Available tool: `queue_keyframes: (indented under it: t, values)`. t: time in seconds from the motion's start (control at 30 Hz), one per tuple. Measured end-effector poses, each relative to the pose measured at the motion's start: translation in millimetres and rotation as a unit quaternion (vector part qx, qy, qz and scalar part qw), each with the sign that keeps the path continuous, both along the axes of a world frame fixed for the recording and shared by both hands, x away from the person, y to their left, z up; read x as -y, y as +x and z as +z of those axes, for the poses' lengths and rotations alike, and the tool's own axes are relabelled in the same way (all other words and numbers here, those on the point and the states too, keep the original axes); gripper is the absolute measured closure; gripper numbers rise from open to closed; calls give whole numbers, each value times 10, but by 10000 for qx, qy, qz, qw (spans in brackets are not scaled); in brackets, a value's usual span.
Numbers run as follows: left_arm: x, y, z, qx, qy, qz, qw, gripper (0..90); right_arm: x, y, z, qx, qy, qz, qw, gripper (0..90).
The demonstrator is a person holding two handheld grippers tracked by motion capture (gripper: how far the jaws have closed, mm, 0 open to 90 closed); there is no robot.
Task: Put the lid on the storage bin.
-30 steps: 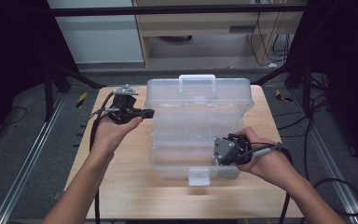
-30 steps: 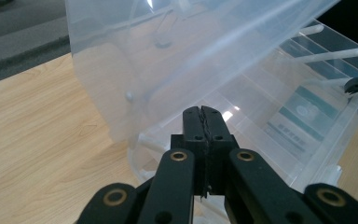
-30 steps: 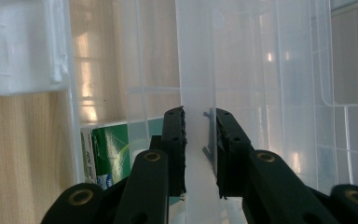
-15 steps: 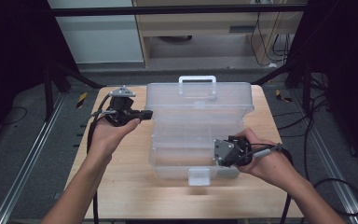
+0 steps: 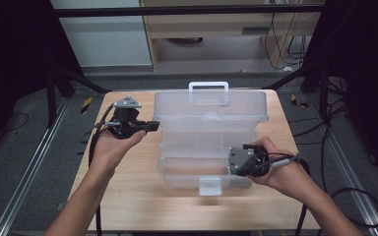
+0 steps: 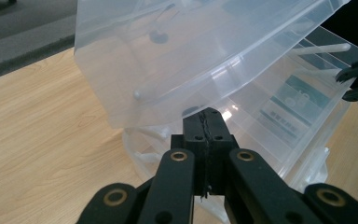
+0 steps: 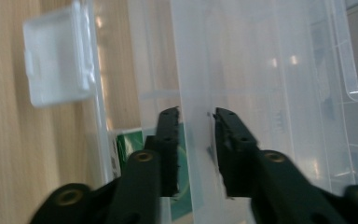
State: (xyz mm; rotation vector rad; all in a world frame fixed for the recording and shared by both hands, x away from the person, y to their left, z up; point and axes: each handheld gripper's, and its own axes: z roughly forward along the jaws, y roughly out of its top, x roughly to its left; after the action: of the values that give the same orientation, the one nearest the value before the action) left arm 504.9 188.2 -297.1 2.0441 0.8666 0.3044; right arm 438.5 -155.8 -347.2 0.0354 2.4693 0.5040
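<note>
On the pale wooden table (image 5: 128, 196), nearest the person, the right gripper (image 5: 232, 164) sits at the near right corner of the clear plastic tiered storage box (image 5: 209, 132), jaws apart, seemingly straddling a thin wall. Farther off, the left gripper (image 5: 155, 125) has its jaws pressed together, touching the box's left side, below the white carry handle (image 5: 208, 86).

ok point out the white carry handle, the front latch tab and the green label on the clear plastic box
white carry handle (image 5: 208, 86), high view, top bar
front latch tab (image 5: 210, 186), high view, centre of flap
green label (image 6: 289, 101), left gripper view, middle of the sheet
</note>
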Motion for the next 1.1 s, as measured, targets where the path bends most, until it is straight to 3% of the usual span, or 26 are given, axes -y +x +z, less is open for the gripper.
queue_keyframes:
  t: [0.07,0.1,0.13,0.3,0.37,0.47,0.6,0.73,0.77,0.87,1.1]
  values:
    - [-4,-21,-13,-10,-2,-5,10000,900,37,-31,22,-65,402,-174,9990,610]
    - [-4,-21,-13,-10,-2,-5,10000,900,37,-31,22,-65,402,-174,9990,610]
    - [-9,-37,-32,-11,-38,-7,10000,900,93,-71,41,-90,663,-276,9974,552]
    - [-30,-96,-85,-2,-72,-54,10000,900,228,-155,37,-172,1126,-623,9915,408]
    - [-32,-109,-98,-4,-75,-73,9999,900,263,-175,37,-101,1182,-715,9904,360]
    - [-29,-142,-140,-16,-82,-103,9999,900,400,-219,39,-50,1425,-990,9848,280]
    - [-46,-195,-202,-19,-114,-147,9998,900,513,-247,39,-51,1496,-1212,9813,214]
    - [-54,-228,-253,-2,-113,-169,9998,900,593,-273,27,-68,1529,-1335,9792,216]
    - [-54,-237,-266,-3,-102,-164,9998,900,651,-295,15,-95,1585,-1438,9768,209]
    - [-55,-266,-315,33,-25,-199,9998,900,729,-317,-9,-118,1630,-1544,9744,194]
    - [-58,-328,-414,120,54,-232,9996,900,852,-327,-99,-217,1601,-1760,9710,160]
